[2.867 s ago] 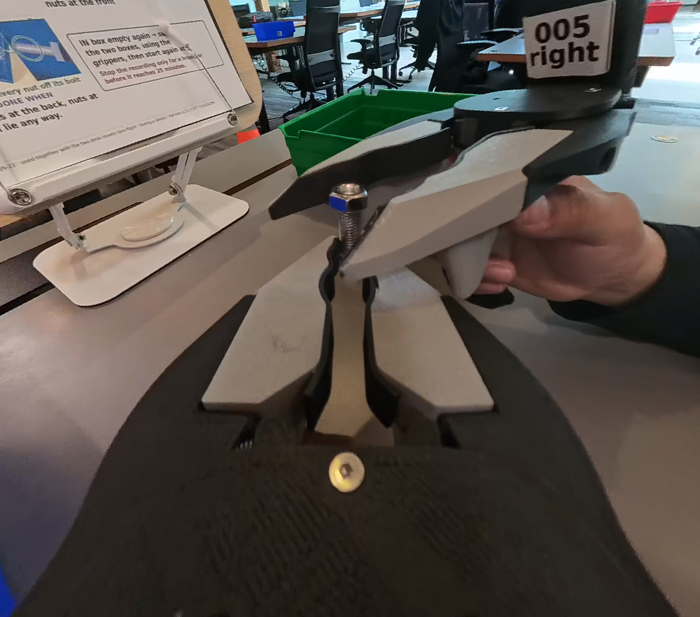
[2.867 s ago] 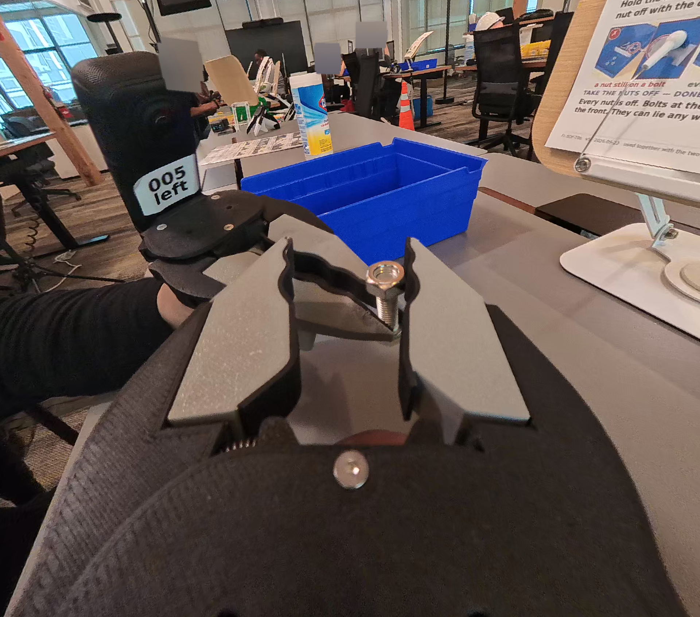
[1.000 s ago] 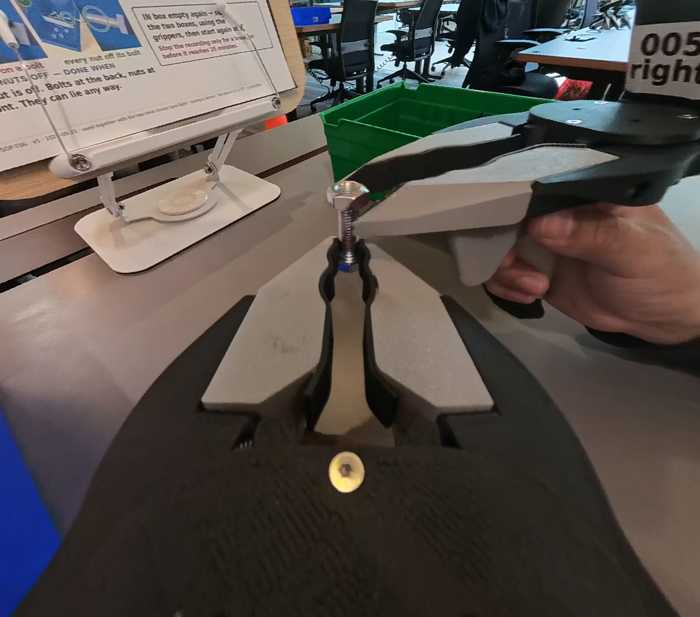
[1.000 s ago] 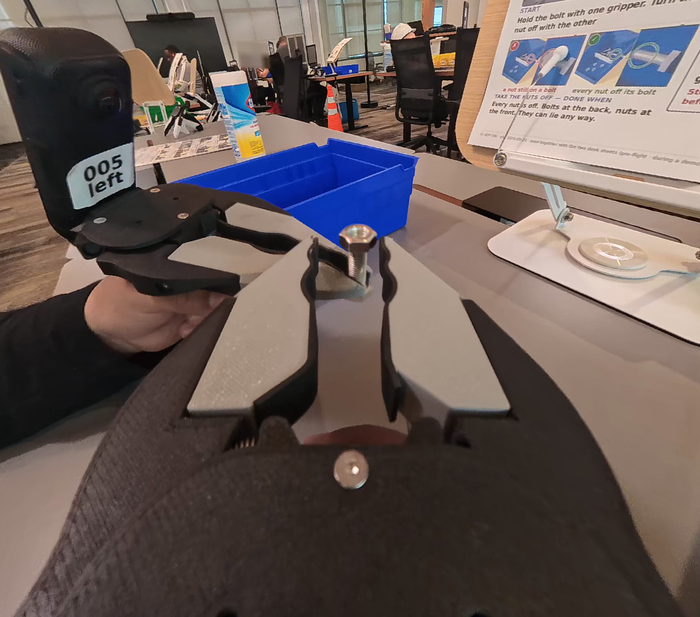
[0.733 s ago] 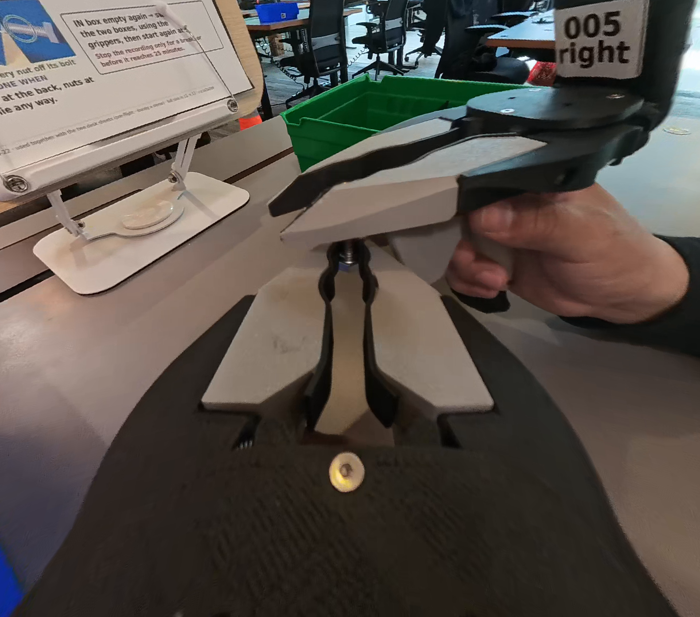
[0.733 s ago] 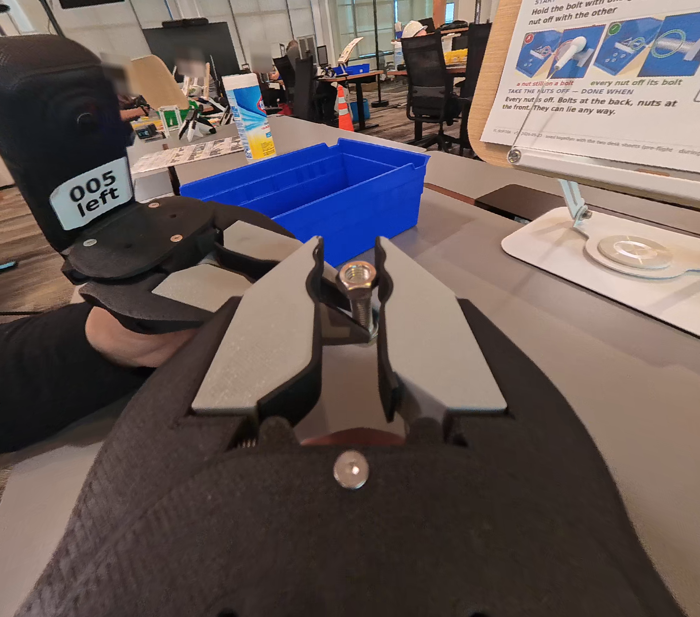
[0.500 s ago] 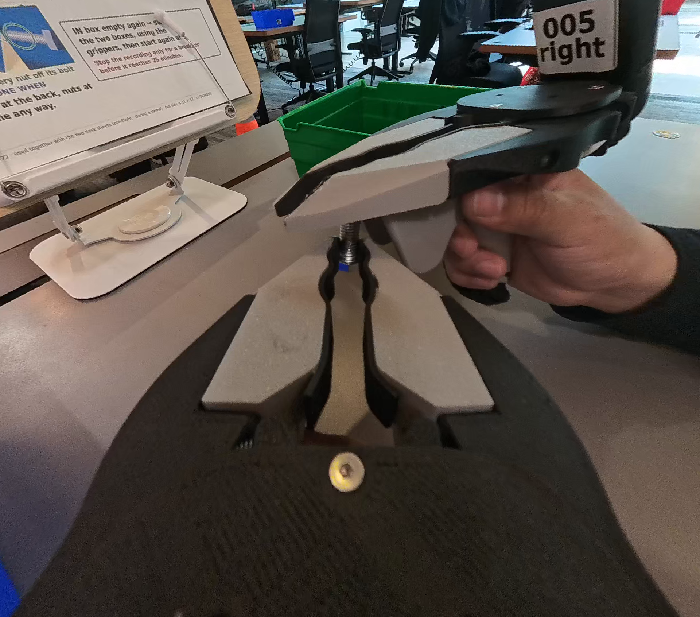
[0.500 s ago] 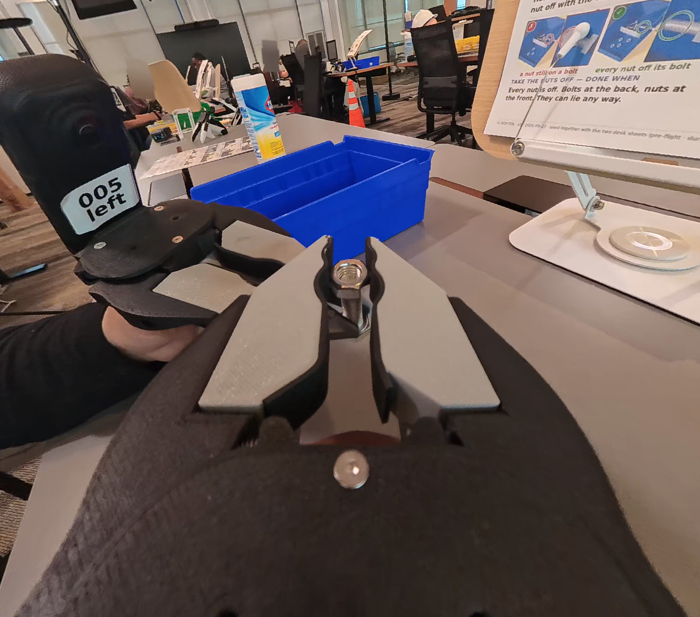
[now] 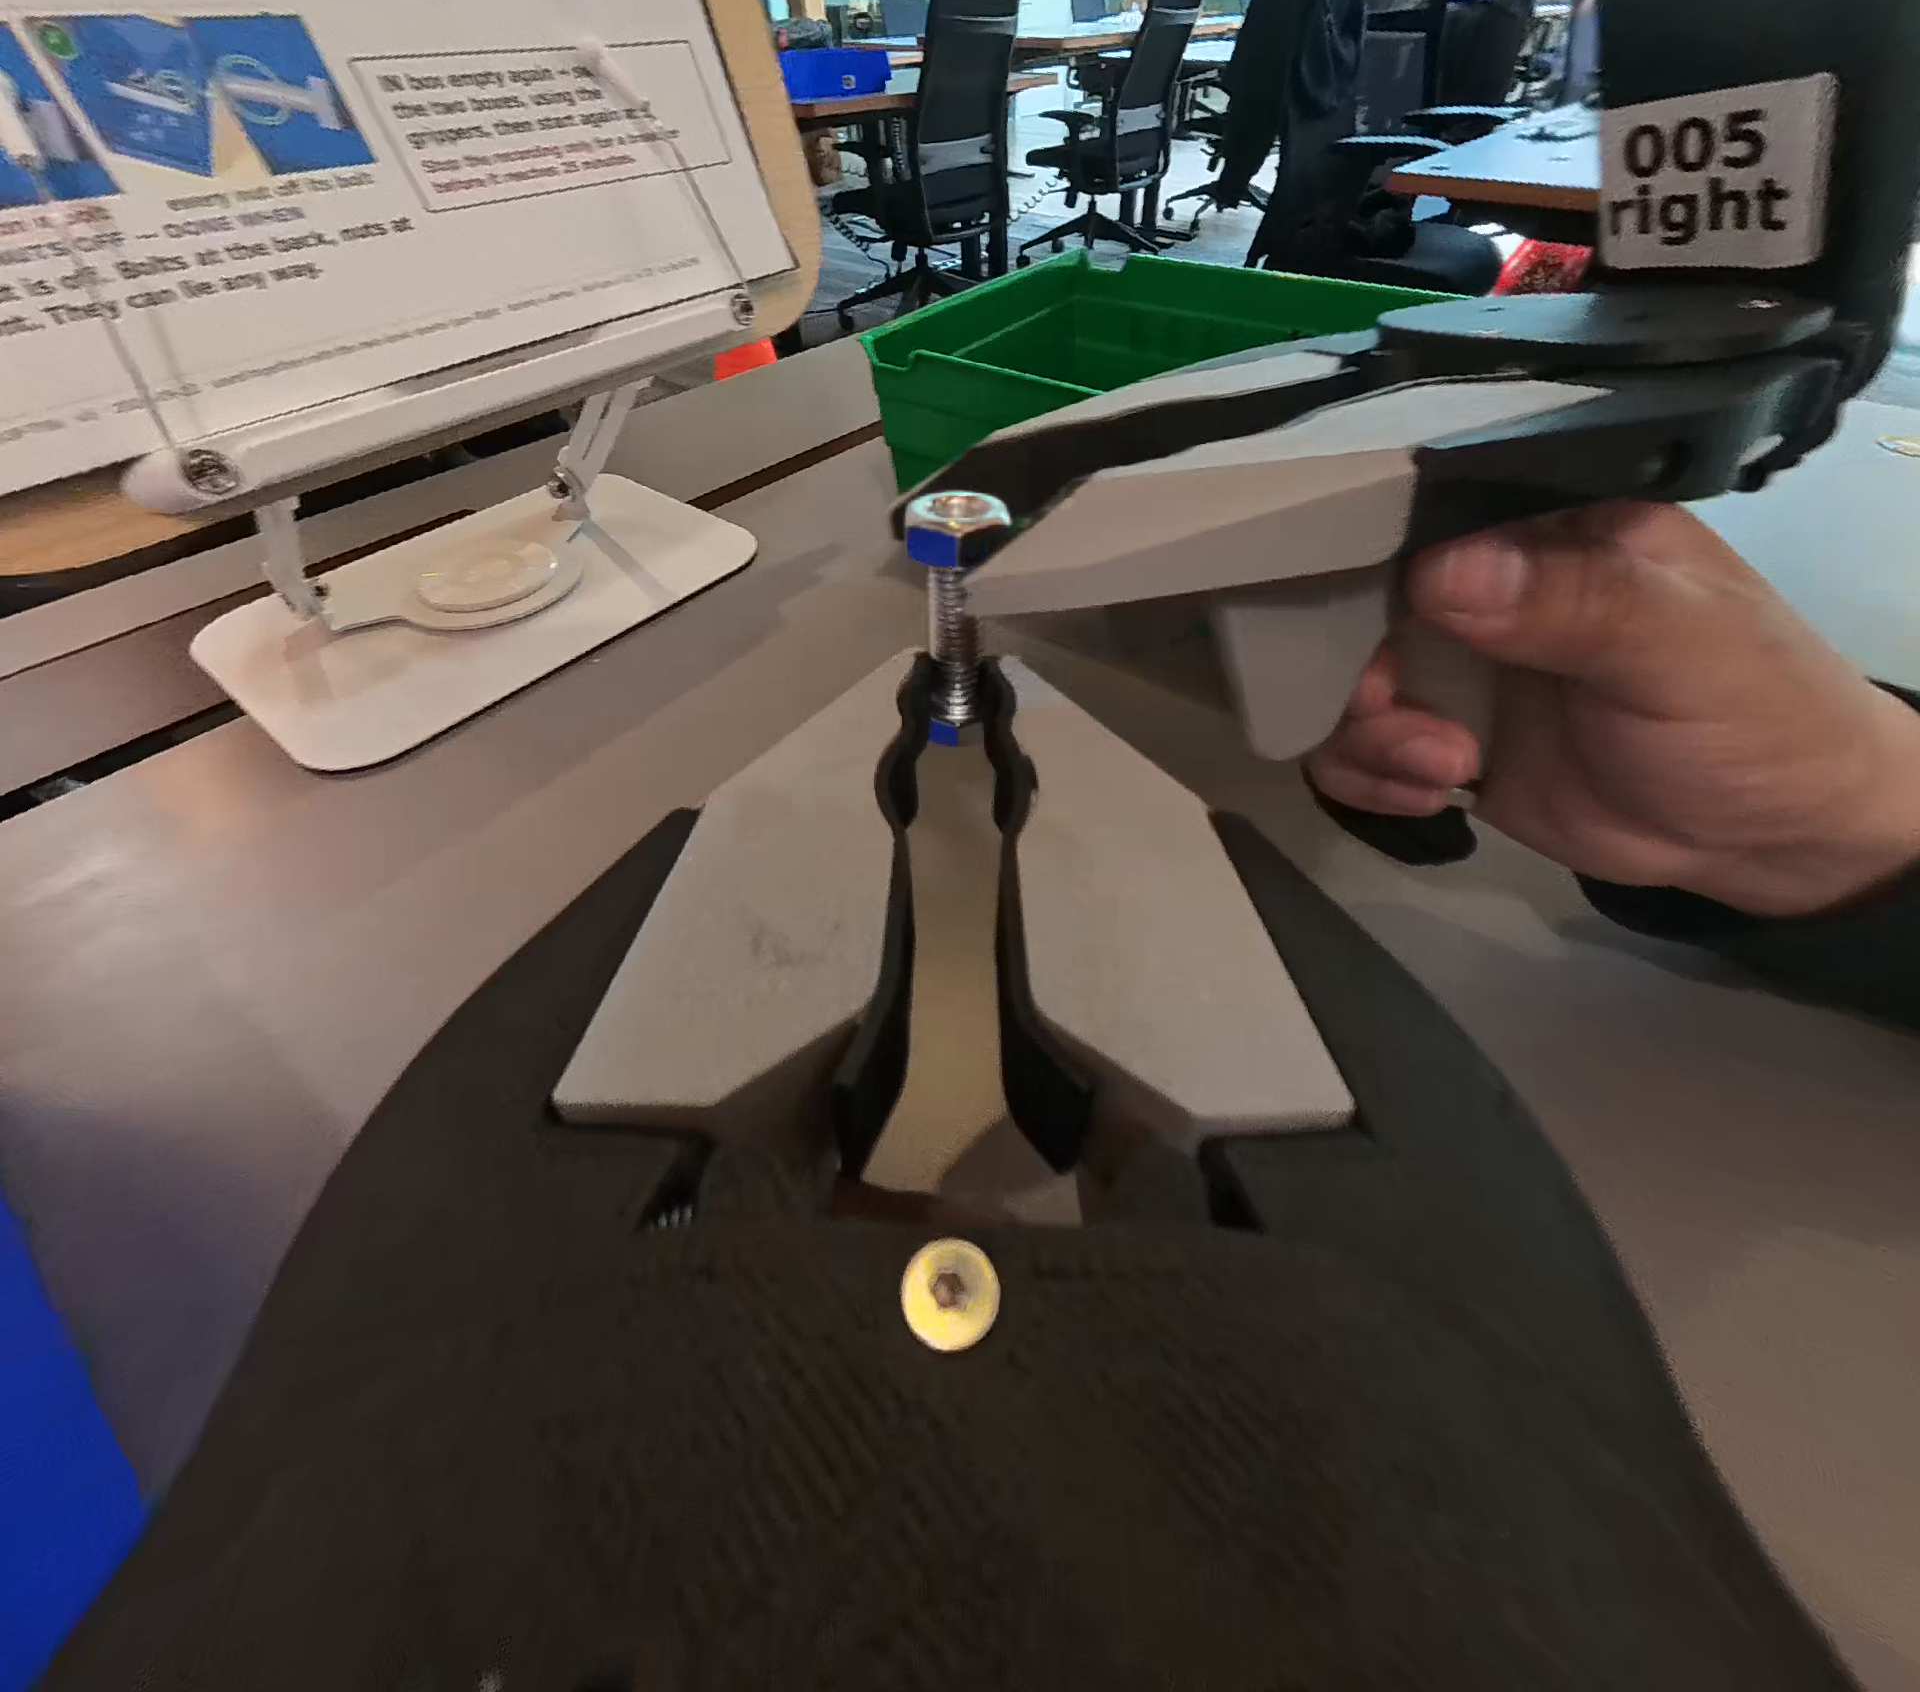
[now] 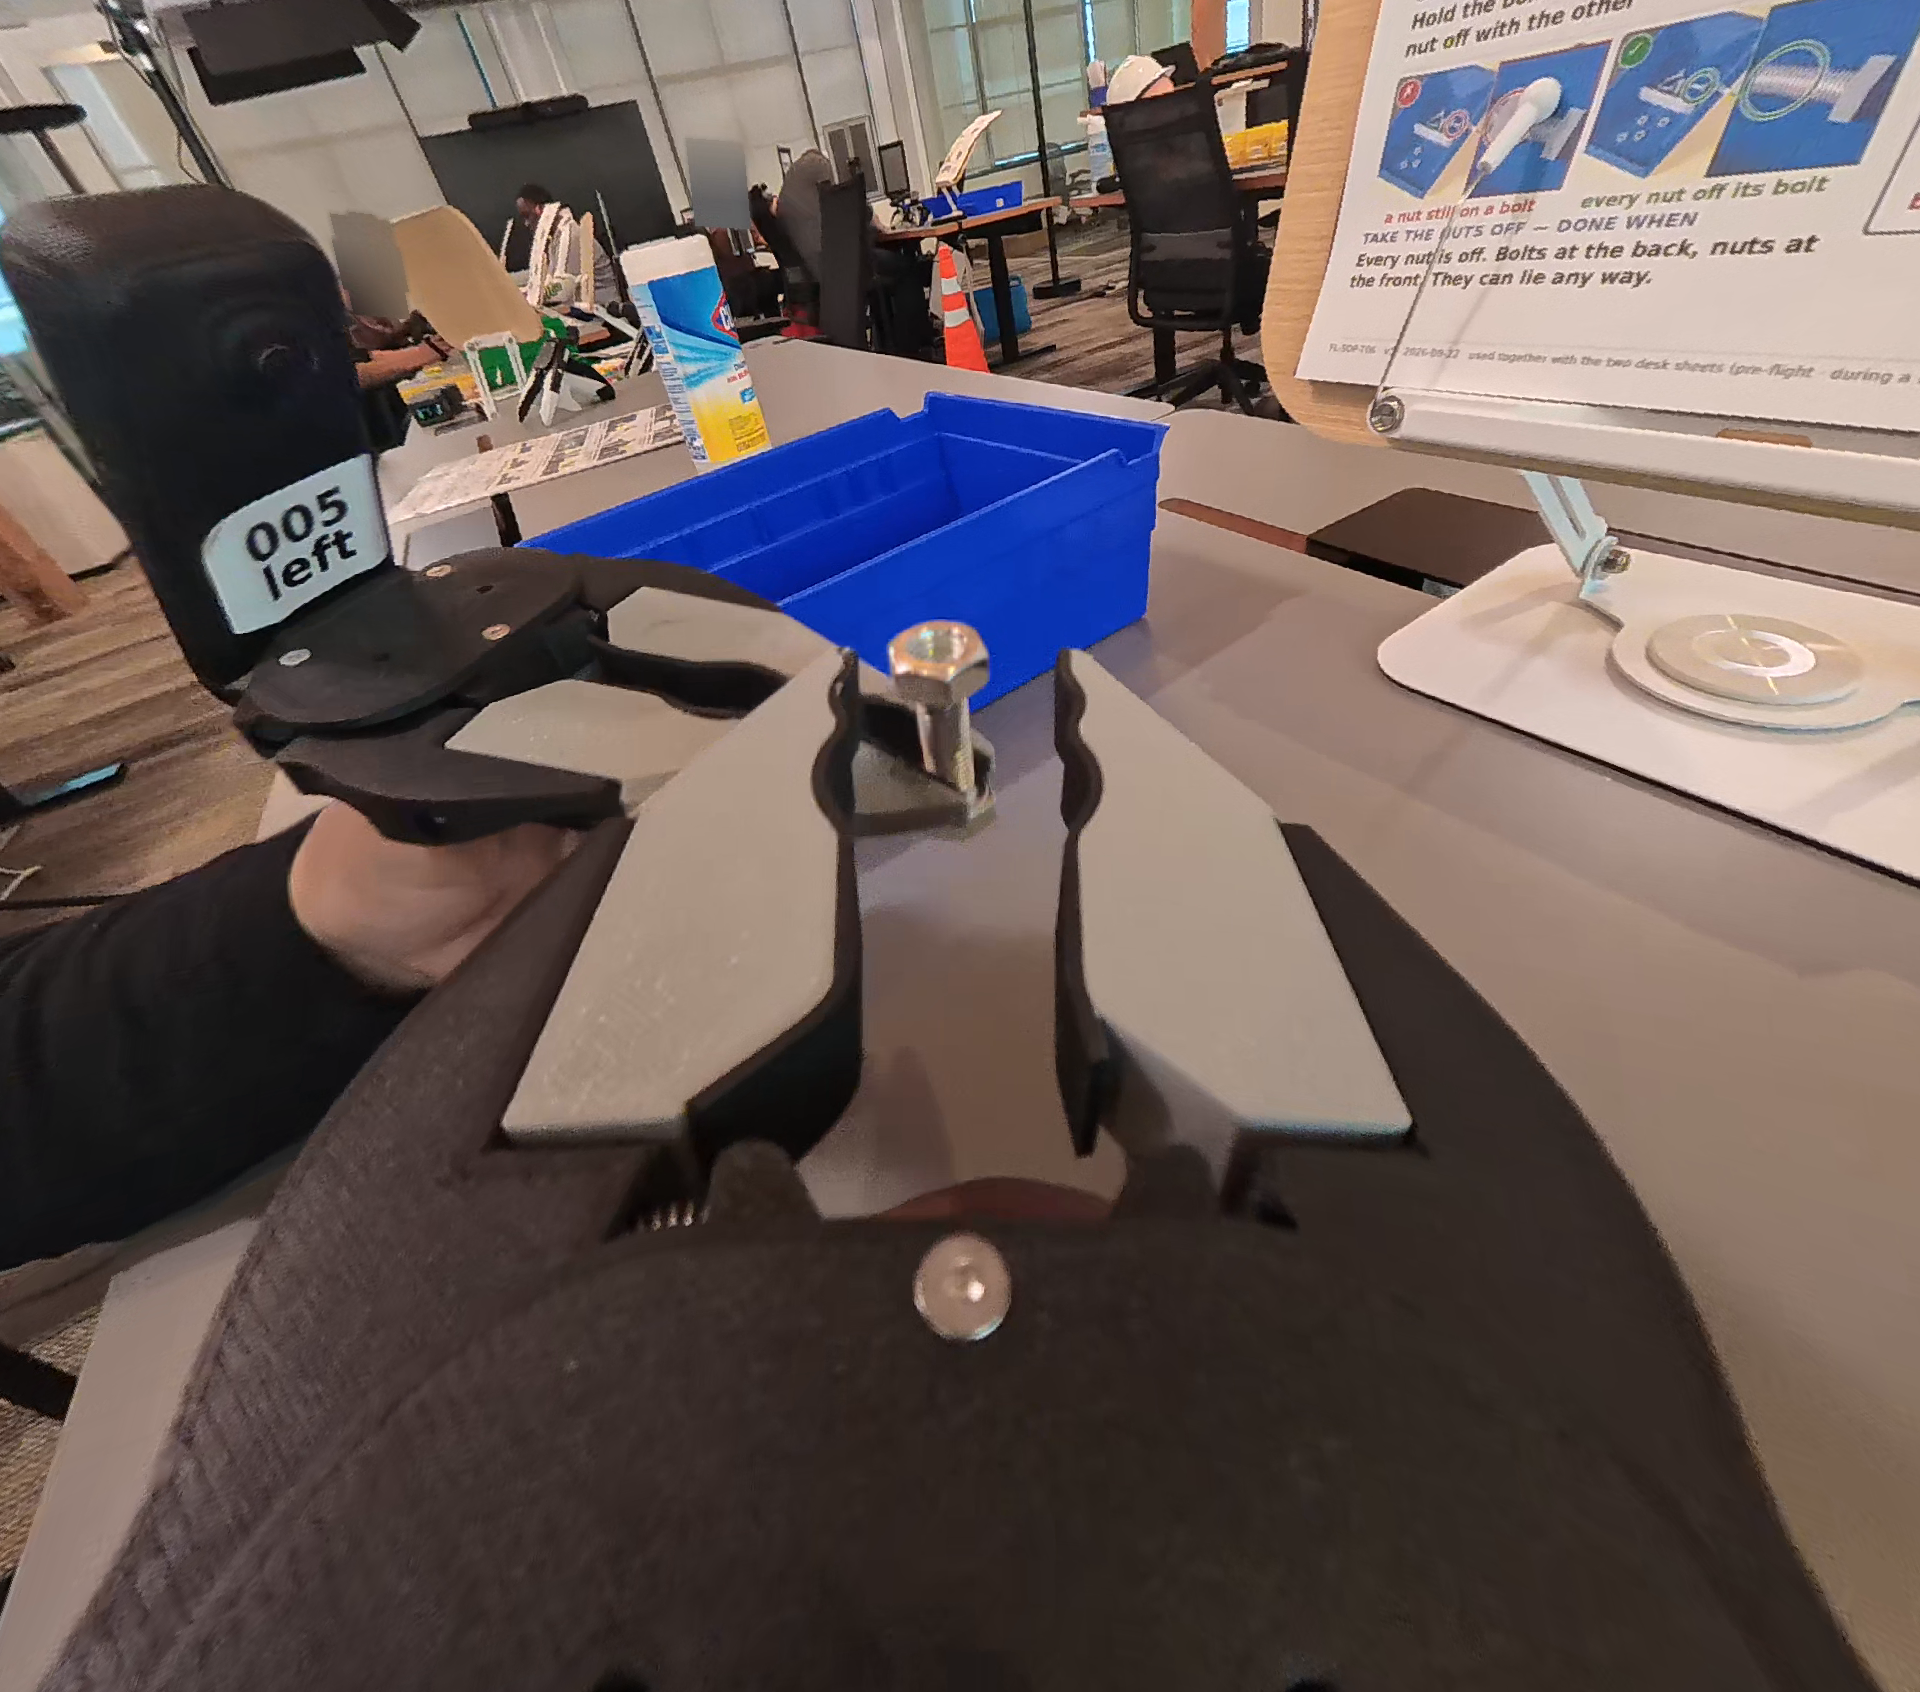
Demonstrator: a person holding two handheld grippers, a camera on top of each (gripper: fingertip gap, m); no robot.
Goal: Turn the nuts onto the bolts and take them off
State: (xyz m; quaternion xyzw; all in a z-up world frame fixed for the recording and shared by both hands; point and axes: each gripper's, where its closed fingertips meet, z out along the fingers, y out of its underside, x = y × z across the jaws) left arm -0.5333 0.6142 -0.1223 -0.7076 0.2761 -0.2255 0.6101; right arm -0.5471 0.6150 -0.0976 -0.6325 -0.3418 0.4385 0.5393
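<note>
In the left wrist view, the left tongs point(image 9: 954, 723) are clamping nearly closed on the lower end of an upright bolt point(image 9: 952, 643) above the grey worktop point(image 9: 312, 915). A hex nut point(image 9: 954, 528) is sitting at the bolt's top, and the right tongs point(image 9: 971, 536) are reaching in beside it from the right, with a green bin point(image 9: 997, 385) behind.

In the right wrist view, the right tongs point(image 10: 951, 712) are standing wide open, gripping nothing, their fingers point(image 10: 1107, 769) flanking the nut point(image 10: 937, 658) without touching. The left tongs point(image 10: 925, 785) are pinching the bolt point(image 10: 948, 743) below, before a blue bin point(image 10: 997, 582).
</note>
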